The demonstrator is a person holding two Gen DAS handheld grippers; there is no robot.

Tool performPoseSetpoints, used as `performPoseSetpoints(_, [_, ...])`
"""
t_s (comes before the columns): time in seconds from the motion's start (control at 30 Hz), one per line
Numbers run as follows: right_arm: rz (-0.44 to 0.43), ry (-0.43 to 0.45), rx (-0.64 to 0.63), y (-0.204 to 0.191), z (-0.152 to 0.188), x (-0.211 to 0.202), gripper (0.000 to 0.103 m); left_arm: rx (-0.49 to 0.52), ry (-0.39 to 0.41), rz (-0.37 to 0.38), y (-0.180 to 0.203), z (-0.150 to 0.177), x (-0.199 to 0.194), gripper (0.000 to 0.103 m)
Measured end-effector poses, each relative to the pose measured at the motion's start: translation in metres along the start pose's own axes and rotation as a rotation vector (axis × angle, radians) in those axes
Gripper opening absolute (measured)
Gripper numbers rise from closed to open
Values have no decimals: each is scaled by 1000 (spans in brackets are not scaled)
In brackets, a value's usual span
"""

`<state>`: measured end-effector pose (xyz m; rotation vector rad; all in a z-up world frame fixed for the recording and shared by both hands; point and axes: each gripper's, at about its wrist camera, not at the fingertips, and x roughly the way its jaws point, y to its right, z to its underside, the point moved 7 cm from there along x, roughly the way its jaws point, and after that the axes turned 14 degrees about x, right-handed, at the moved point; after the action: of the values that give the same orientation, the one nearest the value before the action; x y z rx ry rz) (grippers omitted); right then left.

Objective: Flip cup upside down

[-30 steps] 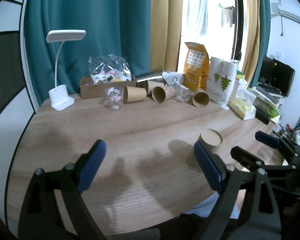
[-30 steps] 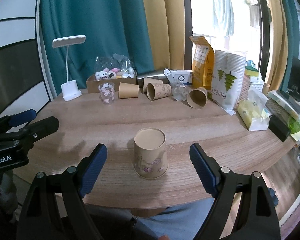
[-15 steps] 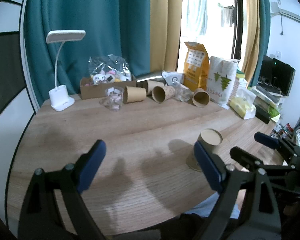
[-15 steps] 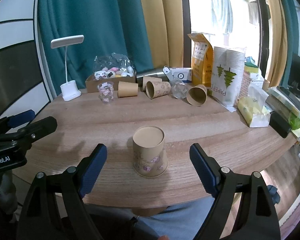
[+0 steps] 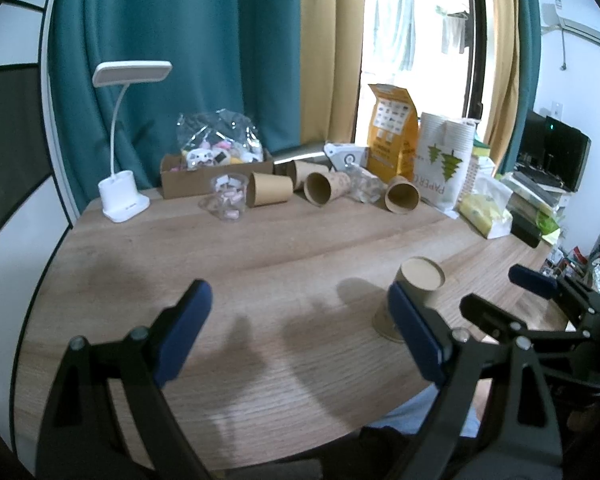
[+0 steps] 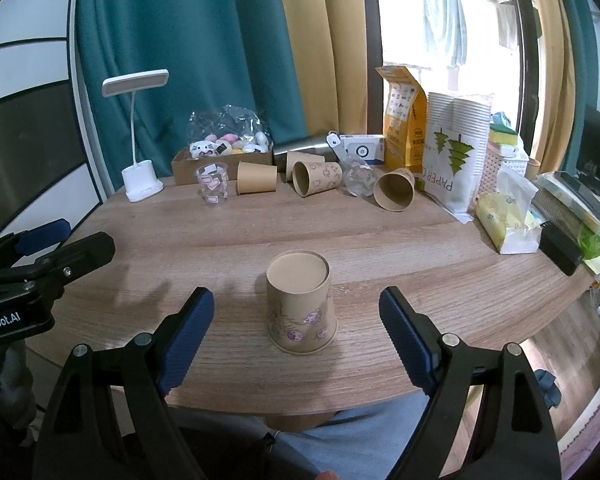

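A brown paper cup [image 6: 300, 302] with pink flower prints stands upside down, base up, on the round wooden table [image 6: 380, 240] near its front edge. My right gripper [image 6: 296, 326] is open and empty, its blue pads wide apart on either side of the cup, a little nearer than it. In the left wrist view the cup [image 5: 414, 286] stands at the right, partly behind the right pad. My left gripper [image 5: 300, 328] is open and empty over bare table, left of the cup.
Along the table's back lie several paper cups on their sides [image 6: 314, 178], a clear plastic cup [image 6: 212, 186], a cardboard box of toys [image 6: 224, 158], a white desk lamp [image 6: 142, 184], a paper-cup pack [image 6: 456, 160] and tissues [image 6: 508, 224].
Both grippers have barely moved; the right one has drawn back very slightly. The cup stands as before.
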<state>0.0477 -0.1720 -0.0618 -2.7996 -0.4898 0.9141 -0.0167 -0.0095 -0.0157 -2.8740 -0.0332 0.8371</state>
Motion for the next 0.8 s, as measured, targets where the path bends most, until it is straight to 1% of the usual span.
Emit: performPoseSetpoints(0.8, [-1, -8, -2, -1, 3, 1, 87, 0, -2, -4, -1, 0, 0, 91])
